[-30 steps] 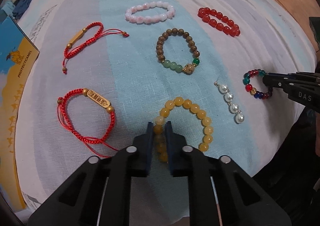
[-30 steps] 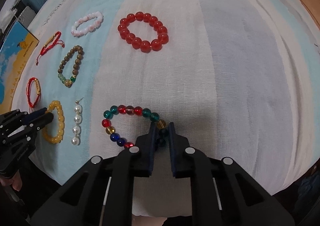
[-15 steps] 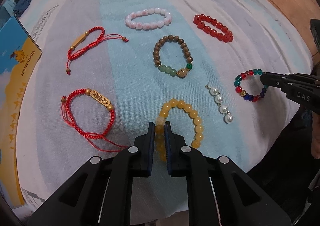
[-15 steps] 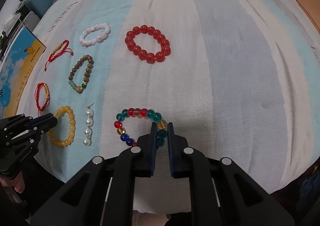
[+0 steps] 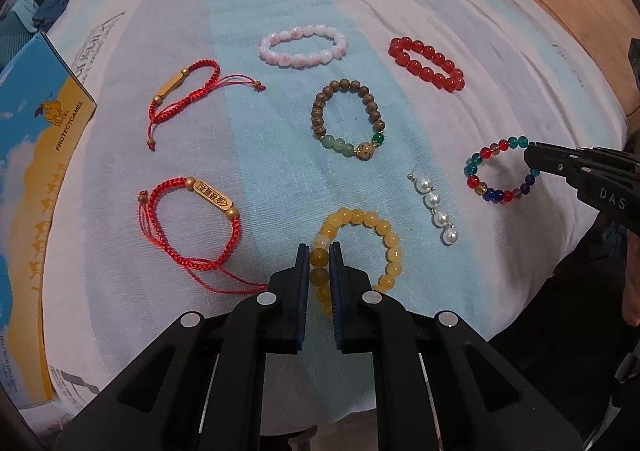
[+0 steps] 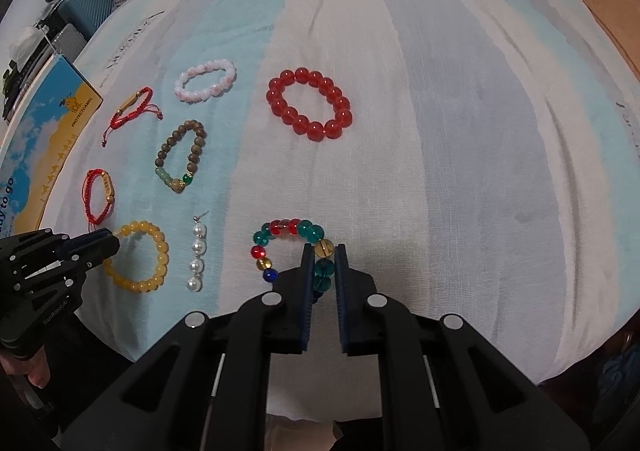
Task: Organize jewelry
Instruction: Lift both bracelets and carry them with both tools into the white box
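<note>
Near the bed's front edge, the left gripper (image 5: 319,251) points steeply down, its fingers pinching the near arc of the yellow bead bracelet (image 5: 362,247), whose ring extends away from them. The right gripper (image 6: 323,255) likewise pinches the multicoloured bead bracelet (image 6: 288,247) (loop lying to the fingers' left). The pearl earring (image 5: 434,209) lies between the two, about equally near either hand.

Yellow bead bracelet (image 5: 360,247) and multicoloured glass-bead bracelet (image 6: 292,247), each pinched at its near edge, on striped cloth (image 6: 440,131)
</note>
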Demonstrator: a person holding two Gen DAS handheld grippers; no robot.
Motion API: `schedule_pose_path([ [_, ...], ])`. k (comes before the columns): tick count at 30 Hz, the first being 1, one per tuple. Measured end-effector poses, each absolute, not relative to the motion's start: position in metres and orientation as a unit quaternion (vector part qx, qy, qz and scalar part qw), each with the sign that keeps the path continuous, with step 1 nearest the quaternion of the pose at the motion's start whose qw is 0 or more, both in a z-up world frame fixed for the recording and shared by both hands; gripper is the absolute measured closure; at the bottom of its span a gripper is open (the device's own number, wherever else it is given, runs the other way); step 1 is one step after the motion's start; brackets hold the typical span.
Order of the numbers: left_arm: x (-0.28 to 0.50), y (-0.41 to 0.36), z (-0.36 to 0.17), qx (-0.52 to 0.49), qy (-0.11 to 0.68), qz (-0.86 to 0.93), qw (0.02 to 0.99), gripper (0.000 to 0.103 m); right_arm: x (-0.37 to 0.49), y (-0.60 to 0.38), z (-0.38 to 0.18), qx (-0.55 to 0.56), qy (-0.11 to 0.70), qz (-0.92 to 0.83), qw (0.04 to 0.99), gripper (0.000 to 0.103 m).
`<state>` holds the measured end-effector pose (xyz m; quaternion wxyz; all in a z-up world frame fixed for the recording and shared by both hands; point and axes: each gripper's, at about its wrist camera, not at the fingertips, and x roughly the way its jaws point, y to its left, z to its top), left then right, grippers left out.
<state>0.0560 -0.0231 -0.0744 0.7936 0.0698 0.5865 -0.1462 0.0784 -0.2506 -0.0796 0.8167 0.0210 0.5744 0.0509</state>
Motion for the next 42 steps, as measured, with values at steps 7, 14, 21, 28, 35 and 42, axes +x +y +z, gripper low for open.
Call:
schedule_pose_path([
  [7, 0.059, -0.023, -0.060, 0.069, 0.579, -0.146, 0.799, 0.094, 0.077, -0.249, -0.064, 0.020, 0.563, 0.049, 0.825, 0.094],
  [14, 0.060, -0.027, -0.045, 0.068, 0.568, -0.145, 0.807, 0.094, 0.076, -0.249, -0.048, 0.019, 0.550, 0.047, 0.833, 0.094],
  [21, 0.062, -0.028, -0.030, 0.066, 0.556, -0.135, 0.818, 0.094, 0.075, -0.247, -0.035, 0.019, 0.539, 0.049, 0.841, 0.094],
  [28, 0.064, -0.026, -0.013, 0.063, 0.541, -0.126, 0.829, 0.094, 0.075, -0.242, -0.016, 0.014, 0.526, 0.051, 0.849, 0.094],
  [35, 0.065, -0.019, 0.011, 0.062, 0.524, -0.114, 0.842, 0.094, 0.074, -0.231, 0.005, 0.010, 0.511, 0.052, 0.858, 0.094],
  [42, 0.063, -0.005, 0.031, 0.054, 0.510, -0.102, 0.853, 0.094, 0.074, -0.213, 0.022, 0.003, 0.498, 0.058, 0.865, 0.094],
])
